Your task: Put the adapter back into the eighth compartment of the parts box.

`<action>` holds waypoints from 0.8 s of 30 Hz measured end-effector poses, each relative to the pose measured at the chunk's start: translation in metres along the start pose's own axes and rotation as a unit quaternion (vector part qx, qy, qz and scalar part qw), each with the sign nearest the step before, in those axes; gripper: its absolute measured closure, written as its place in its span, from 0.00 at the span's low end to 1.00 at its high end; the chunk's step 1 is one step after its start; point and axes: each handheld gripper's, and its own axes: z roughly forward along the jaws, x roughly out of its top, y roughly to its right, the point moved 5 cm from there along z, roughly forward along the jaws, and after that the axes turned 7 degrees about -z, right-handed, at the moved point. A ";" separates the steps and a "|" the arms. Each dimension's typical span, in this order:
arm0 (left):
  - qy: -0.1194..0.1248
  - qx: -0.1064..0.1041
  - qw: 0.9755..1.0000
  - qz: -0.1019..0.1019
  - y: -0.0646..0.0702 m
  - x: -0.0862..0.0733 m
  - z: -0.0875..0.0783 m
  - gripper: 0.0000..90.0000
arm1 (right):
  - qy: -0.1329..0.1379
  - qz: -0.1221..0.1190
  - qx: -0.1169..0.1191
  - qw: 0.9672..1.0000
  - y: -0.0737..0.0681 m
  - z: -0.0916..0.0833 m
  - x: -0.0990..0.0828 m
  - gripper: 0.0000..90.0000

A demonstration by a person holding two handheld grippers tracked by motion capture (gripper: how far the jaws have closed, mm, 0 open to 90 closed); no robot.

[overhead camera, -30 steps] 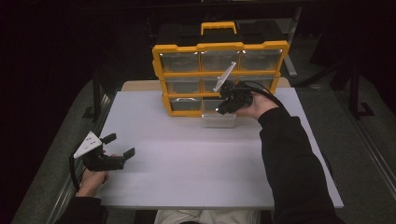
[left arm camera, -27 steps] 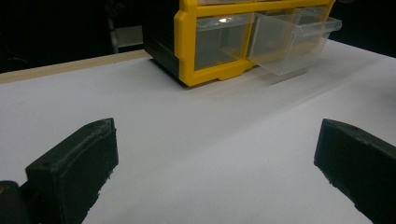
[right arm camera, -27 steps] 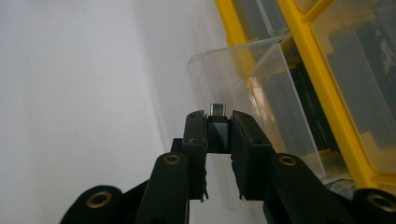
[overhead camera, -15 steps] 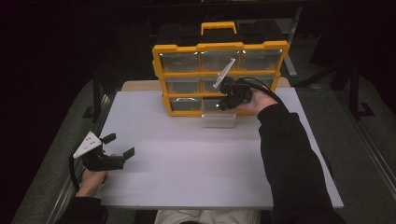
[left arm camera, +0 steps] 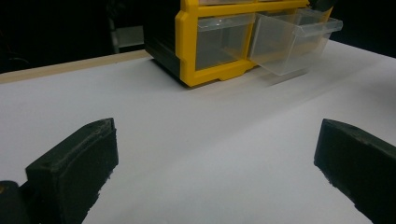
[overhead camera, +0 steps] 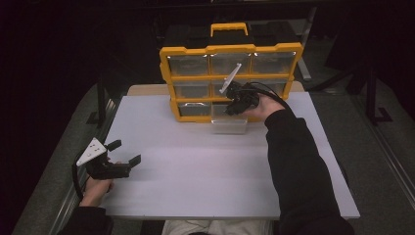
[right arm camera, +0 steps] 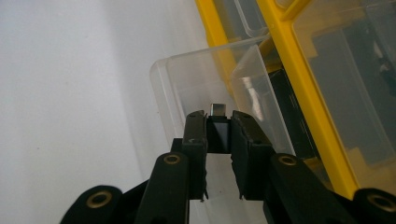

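The right gripper (right arm camera: 218, 128), clenched on a small dark block (right arm camera: 218, 122), hangs over the pulled-out clear drawer (right arm camera: 205, 88) of the yellow organizer (overhead camera: 230, 73); let go off-centre, the block could clip the drawer's rim and bounce out. The left gripper (overhead camera: 113, 157) rests released, well in front of the organizer on the plain white table (overhead camera: 195, 166) (the room behind is dark).

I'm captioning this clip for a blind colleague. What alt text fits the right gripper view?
The right gripper, jaws shut on a small dark block with a metal tip, hangs over a pulled-out clear plastic drawer. The drawer sticks out of a yellow-framed organizer standing on a white table.
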 end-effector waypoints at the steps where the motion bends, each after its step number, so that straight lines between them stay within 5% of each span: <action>1: 0.000 0.000 1.000 0.000 0.000 0.000 0.000 0.00 | 0.000 0.002 0.000 1.000 0.000 0.002 0.000 0.83; 24: 0.000 -0.002 1.000 0.000 0.000 0.000 0.000 0.00 | -0.014 0.001 -0.001 1.000 0.003 0.025 0.002 0.80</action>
